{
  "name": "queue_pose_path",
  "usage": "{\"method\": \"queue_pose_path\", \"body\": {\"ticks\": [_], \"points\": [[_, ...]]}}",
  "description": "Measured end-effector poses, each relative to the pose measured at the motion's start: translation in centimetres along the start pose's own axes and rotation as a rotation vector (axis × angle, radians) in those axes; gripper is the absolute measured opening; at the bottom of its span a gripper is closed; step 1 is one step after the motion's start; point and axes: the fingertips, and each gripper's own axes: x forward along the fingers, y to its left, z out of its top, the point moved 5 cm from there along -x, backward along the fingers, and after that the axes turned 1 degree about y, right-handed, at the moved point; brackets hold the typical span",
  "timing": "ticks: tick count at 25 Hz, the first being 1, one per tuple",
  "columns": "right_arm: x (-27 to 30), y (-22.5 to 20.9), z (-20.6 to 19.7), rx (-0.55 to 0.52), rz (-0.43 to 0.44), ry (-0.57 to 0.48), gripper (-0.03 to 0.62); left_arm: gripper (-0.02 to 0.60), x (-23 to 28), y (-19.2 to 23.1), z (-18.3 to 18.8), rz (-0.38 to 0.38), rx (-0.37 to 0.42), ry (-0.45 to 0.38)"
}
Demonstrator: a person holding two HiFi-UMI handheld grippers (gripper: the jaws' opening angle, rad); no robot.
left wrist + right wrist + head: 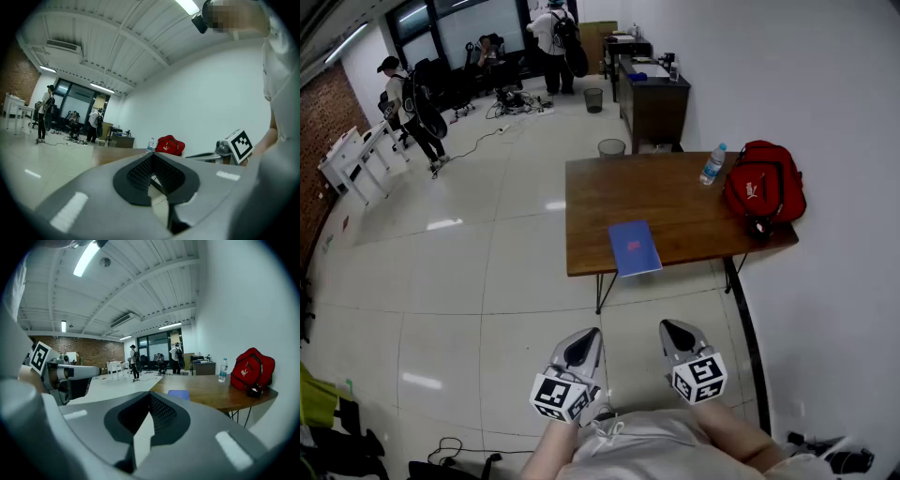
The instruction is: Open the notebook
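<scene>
Grippers are held low and close to the person's body, side by side and well short of the surface. The left gripper has its jaws brought together at the tips, with nothing between them; its own view shows the dark ribbed pads meeting in a point and only floor behind. The right gripper is the same: jaws closed tip to tip and empty, its pads forming a narrow V. Each carries its marker cube at the rear, nearest the person.

Ahead of both grippers, across a stretch of pale tiled floor, stands the brown wooden surface. The notebook lies flat on it at the edge nearest the grippers, roughly straight ahead of the gap between them, closed, with a blue cover and a small red mark; its near edge sits right at the rim of the surface. From the right gripper's view the notebook appears just beyond the jaw tips, far off.

Farther from the grippers and to their right, a water bottle stands upright, and just beside it a red backpack rests at the right end of the surface, against the white wall. Neither gripper touches anything.
</scene>
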Motion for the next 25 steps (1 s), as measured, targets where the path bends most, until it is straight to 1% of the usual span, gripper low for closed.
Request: {"method": "queue_pose_path", "body": {"ticks": [7, 14, 19, 25], "points": [[3.8, 1.5, 1.0, 0.006, -0.055, 0.011, 0.006, -0.006, -0.9, 5.6, 0.4, -0.005, -0.017, 0.014], [6.5, 0.6, 0.2, 0.026, -0.07, 0.053, 0.006, -0.006, 0.0, 7.9, -0.9, -0.002, -0.055, 0.048], [9.3, -2.1, -0.4, 0.044, -0.055, 0.087, 0.006, -0.006, 2.9, 9.5, -2.0, 0.027, -0.085, 0.077], [13.6, -7.7, -1.3, 0.05, -0.032, 0.159, 0.006, -0.006, 8.9, 11.2, -3.1, 0.067, -0.119, 0.115]]}}
